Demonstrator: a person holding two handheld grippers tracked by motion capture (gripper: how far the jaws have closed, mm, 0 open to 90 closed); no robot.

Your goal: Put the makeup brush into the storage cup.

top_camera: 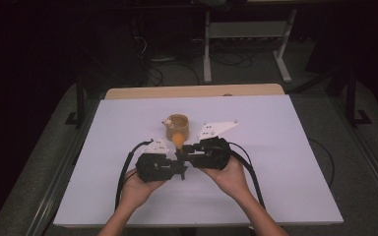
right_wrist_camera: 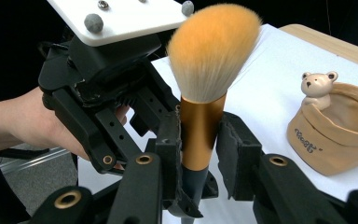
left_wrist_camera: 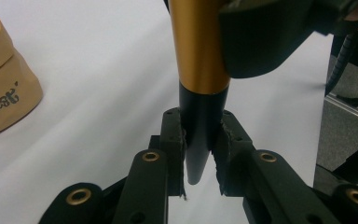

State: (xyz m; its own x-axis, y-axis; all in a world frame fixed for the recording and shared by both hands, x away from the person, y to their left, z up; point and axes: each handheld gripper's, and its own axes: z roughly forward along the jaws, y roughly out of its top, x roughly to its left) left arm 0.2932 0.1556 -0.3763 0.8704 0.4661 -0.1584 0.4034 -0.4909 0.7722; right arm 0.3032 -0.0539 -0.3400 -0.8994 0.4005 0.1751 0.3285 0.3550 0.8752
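Brush: we saw the orange-bristled makeup brush [right_wrist_camera: 213, 51] with gold ferrule and black handle upright between both grippers.
Left gripper [left_wrist_camera: 200, 144]: we clamped its black handle.
Right gripper [right_wrist_camera: 200, 140]: we clamped its gold ferrule.

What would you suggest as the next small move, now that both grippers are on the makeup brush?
Probably open one gripper, most likely the right gripper, whose pads clamp the gold ferrule of the makeup brush. The left gripper already pinches the dark handle tip, so the brush is held twice. With one hand free, the brush could be carried to the tan cup just behind it.
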